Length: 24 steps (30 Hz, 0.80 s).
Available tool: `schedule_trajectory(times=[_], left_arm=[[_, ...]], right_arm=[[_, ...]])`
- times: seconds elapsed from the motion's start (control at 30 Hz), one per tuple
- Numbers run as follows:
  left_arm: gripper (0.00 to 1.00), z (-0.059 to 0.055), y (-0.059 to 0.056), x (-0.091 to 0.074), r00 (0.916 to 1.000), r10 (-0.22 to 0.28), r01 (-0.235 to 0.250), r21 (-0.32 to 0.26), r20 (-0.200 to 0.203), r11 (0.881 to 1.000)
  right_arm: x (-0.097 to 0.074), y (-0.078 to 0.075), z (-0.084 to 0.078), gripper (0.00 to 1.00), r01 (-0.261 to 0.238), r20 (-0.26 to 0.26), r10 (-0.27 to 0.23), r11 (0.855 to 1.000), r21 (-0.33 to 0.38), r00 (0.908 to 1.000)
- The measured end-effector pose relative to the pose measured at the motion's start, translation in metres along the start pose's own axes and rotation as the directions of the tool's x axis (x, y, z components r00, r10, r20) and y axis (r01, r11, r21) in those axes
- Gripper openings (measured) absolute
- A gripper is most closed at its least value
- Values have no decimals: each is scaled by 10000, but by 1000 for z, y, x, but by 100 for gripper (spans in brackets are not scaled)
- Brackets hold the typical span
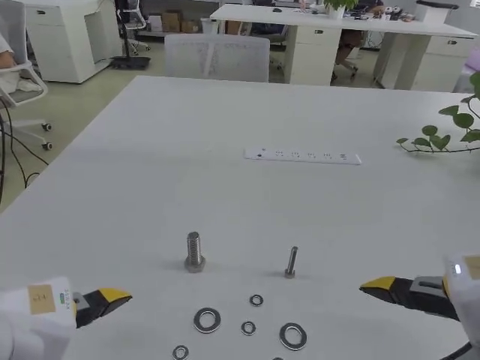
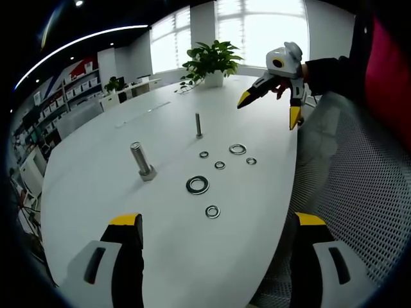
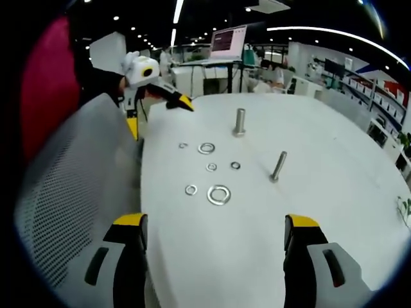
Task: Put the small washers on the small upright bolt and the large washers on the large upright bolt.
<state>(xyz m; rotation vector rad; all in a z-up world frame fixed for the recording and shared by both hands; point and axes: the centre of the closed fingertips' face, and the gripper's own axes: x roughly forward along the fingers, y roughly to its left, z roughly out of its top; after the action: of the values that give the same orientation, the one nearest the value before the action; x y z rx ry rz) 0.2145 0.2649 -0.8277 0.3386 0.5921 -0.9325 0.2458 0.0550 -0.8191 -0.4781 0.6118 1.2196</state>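
Left tool (image 3: 160, 119), right tool (image 2: 268, 112): jaws spread, empty, flanking parts at near edge of table (image 1: 225, 150), likely ready for first pick. Large bolt (image 1: 194, 251) and small bolt (image 1: 291, 262) stand on heads, apart, as posts. Large washers (image 1: 207, 319) and small washers (image 1: 256, 300) lie flat, loose, just in front; none on a bolt yet.
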Motion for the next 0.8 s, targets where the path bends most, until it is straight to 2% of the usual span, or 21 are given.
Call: schedule_trajectory(times=[0.13,0.27,0.8], left_arm=[[96,-1,-1,0,10000,-47,47,-27,-72,10000],[96,-2,-1,0,9999,-47,47,-49,-91,10000],[95,4,-6,-1,9998,-50,50,40,-212,10000]], right_arm=[[0,-2,0,89,-142,-217,135,9993,-349,9997],[0,-3,3,88,-224,-207,214,9983,-530,9996],[0,2,4,88,-330,-65,327,9979,-566,9994]])
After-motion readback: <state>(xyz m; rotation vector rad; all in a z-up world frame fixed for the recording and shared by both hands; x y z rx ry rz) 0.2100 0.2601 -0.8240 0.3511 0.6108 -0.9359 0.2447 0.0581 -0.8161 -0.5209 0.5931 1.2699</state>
